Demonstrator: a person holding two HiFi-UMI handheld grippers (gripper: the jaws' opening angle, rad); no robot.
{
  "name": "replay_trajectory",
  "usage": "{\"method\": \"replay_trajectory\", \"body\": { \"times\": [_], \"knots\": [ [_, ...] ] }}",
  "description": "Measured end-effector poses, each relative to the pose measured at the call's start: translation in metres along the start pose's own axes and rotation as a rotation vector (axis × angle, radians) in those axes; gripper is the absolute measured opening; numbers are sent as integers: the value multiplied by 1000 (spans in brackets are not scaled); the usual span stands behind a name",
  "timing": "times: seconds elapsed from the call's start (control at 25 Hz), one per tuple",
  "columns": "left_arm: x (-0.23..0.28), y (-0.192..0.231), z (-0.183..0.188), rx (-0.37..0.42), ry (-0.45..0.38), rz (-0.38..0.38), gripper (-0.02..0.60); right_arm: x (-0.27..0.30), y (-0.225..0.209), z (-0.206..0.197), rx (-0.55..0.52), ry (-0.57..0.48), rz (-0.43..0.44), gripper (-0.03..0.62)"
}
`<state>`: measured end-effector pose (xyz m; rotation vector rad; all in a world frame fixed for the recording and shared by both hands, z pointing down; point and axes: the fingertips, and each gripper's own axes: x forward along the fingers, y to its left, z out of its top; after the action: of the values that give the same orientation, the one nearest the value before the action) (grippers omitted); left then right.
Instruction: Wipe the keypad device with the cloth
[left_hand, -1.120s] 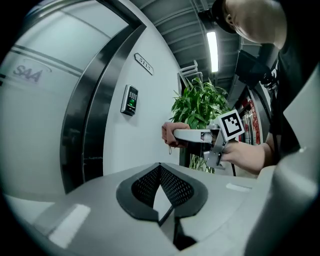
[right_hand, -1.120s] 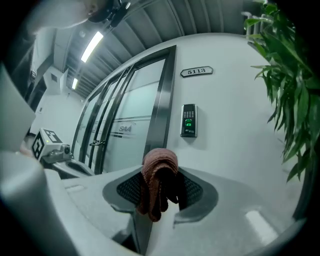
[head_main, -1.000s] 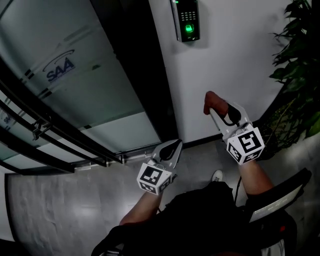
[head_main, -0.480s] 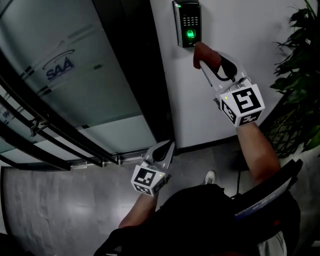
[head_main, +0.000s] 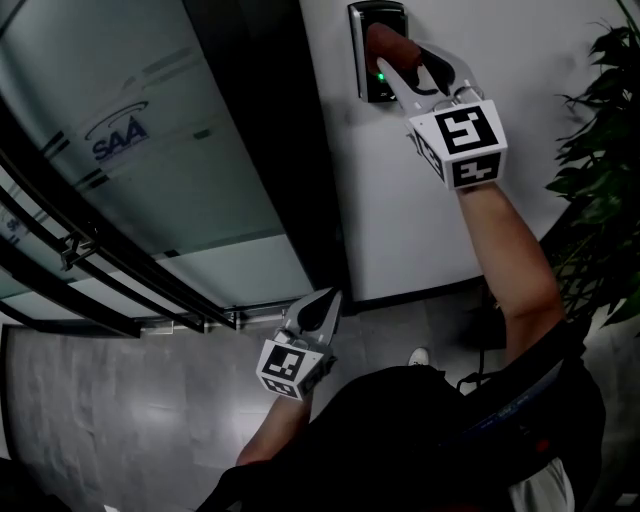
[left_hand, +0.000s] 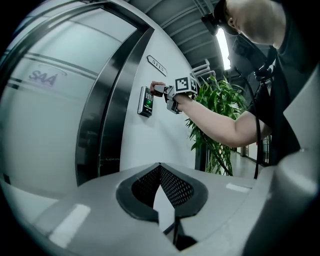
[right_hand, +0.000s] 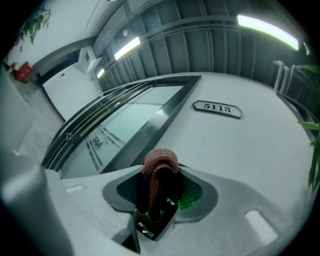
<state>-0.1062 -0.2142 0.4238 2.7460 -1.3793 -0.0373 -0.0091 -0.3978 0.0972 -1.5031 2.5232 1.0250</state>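
Indoors, white wall (head_main: 420, 200), cloth (head_main: 386, 44) on keypad device (head_main: 361, 84)

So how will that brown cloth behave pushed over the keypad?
Probably soft and floppy: the cloth sits bunched in a loop in the right gripper. Its knit texture likely drags rather than slips on the keypad device.

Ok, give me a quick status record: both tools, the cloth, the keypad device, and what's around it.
right tool: raised at the device, shut on cloth
cloth: reddish-brown, bunched, over the upper face of the keypad device, apparently touching it
keypad device: wall-mounted, green light glowing just below the cloth
left tool: held low, shut, nothing in it
surroundings: frosted glass door to the left, plant to the right, number plate reading 5113 above
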Motion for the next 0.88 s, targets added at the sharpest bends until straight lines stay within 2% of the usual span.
{"method": "replay_trajectory", "body": {
  "times": [0.36,0.52,0.88],
  "knots": [
    [-8,16,-2,-10,-2,61,15,53,1,-4,-76,40,-13,146],
    [-5,17,-2,-9,-1,61,17,54,-1,-7,-121,45,-17,146],
    [1,11,-6,-8,18,32,15,39,-25,-23,-136,72,-78,144]
  ]
}}
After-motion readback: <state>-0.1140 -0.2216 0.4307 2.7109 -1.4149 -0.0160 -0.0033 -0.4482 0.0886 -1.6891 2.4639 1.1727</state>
